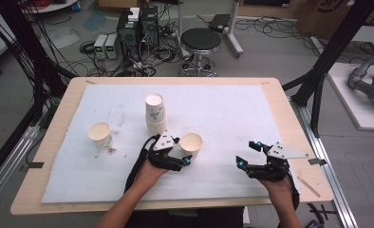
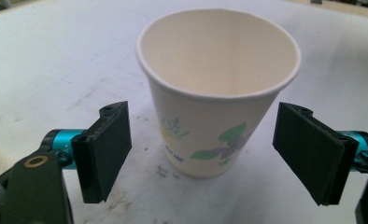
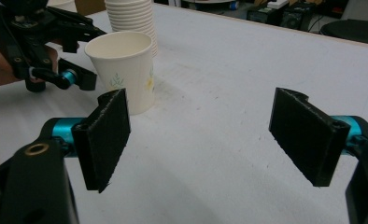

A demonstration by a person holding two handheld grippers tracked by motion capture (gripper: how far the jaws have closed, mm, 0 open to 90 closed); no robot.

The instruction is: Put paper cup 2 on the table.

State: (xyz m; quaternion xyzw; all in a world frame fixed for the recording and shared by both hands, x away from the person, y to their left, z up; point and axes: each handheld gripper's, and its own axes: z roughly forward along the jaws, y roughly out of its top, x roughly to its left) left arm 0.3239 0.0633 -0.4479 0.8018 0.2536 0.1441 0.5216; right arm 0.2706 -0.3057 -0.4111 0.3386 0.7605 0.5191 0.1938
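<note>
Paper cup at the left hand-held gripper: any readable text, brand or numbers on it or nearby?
Paper cup: small dark print under the flower pattern, too blurred to read.
Stack of cups: printed pattern, no legible text.
Cardboard box at the back: part of a dark mark, unreadable.

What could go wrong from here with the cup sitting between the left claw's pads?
1. The left claw is open around the upright paper cup with small gaps either side; drawing back at an angle may let a pad clip and tip it.
2. The cup stack stands close behind the left hand; a swing that way might topple it.
</note>
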